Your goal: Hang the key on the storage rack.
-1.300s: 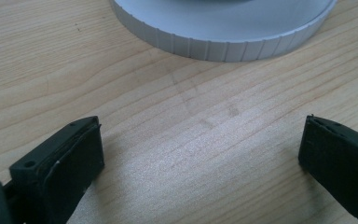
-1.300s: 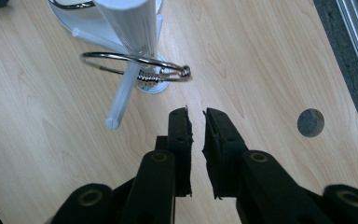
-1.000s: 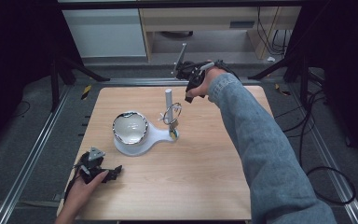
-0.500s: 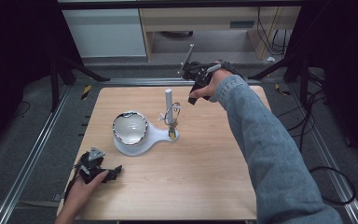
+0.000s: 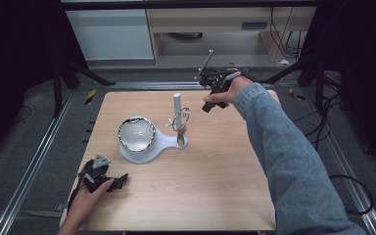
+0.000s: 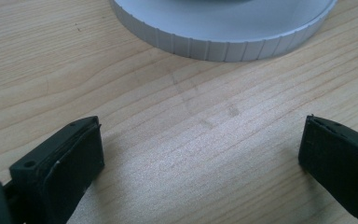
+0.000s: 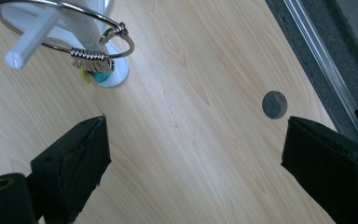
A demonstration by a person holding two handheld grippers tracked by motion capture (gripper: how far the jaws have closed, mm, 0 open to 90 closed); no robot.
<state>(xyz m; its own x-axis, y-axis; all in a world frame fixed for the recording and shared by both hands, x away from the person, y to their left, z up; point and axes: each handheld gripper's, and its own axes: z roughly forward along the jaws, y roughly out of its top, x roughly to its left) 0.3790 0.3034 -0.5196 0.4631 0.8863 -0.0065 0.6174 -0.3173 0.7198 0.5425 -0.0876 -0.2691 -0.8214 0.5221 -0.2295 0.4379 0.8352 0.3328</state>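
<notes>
Bracelet (image 7: 65, 35): silver bangle with a coiled wire section and a small charm, hung on a short white peg (image 7: 30, 39) of a white stand (image 5: 177, 105). Stand post rises from a white base (image 5: 166, 143) near the middle of the wooden table (image 5: 215, 186); a shiny bowl (image 5: 136, 133) sits on the wider end of that base.

Right gripper (image 5: 216, 90): held over the far side of the table, apart from the bracelet; jaws have just been opening and stand wide, nothing between them.

Left gripper (image 5: 108, 180): rests low at the near left corner of the table, just short of the base's ribbed rim (image 6: 223, 46); jaws wide, bare wood between them.
</notes>
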